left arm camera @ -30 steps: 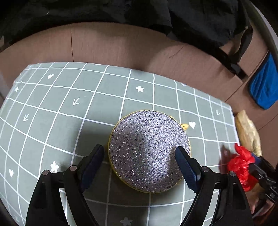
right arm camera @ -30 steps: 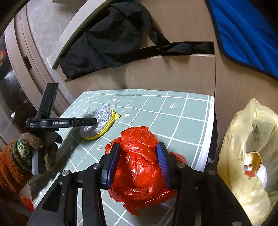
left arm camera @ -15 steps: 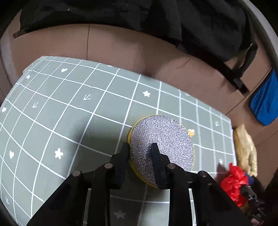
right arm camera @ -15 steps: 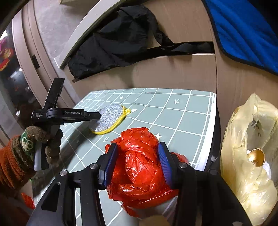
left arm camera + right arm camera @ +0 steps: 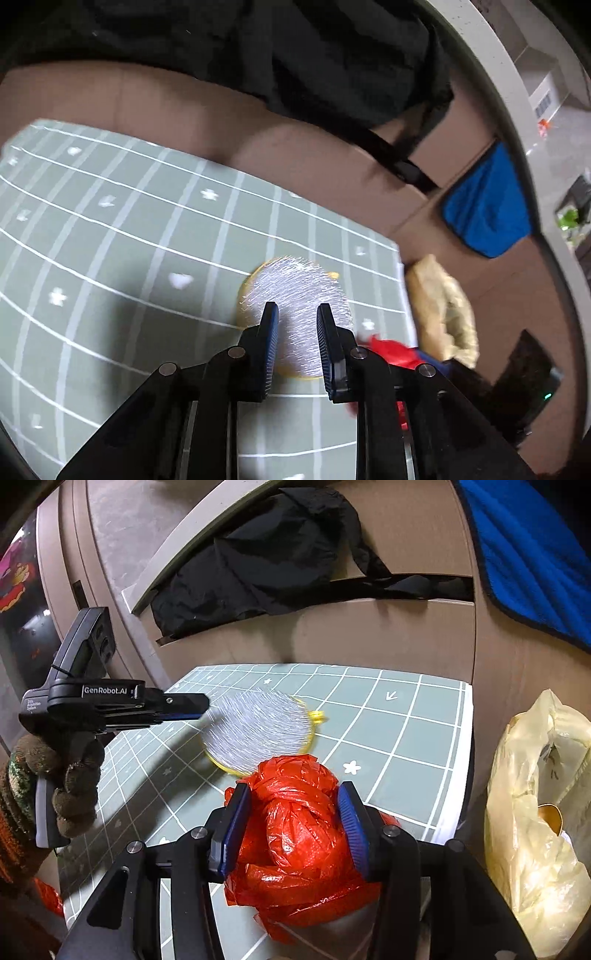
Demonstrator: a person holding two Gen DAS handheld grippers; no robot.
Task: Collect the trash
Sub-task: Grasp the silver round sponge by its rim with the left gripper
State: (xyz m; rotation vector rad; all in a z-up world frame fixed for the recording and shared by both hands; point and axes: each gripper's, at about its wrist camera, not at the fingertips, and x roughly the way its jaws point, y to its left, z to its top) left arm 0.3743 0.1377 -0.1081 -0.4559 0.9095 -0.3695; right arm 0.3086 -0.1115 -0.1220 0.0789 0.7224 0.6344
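A round silver scouring pad (image 5: 295,284) with a yellow rim hangs blurred just above the green grid mat (image 5: 110,240). My left gripper (image 5: 297,306) is shut on its near edge. From the right wrist view the pad (image 5: 258,731) sits tilted off the mat (image 5: 388,731), pinched by the left gripper (image 5: 205,705), which a gloved hand (image 5: 70,775) holds. A crumpled red plastic bag (image 5: 295,823) fills the gap of my right gripper (image 5: 293,790). Both pads touch it while the jaws are opening. Its lower folds lie at the mat's near edge.
A yellowish plastic bag (image 5: 532,812) with trash inside stands open just right of the mat, also visible as a yellow bag (image 5: 443,306). A black garment (image 5: 258,565) and a blue cloth (image 5: 524,554) lie on the brown sofa behind.
My left gripper closed on the scouring pad's edge, then lifted it off the mat and carried it toward the red bag. The right jaws widened a little around the red bag.
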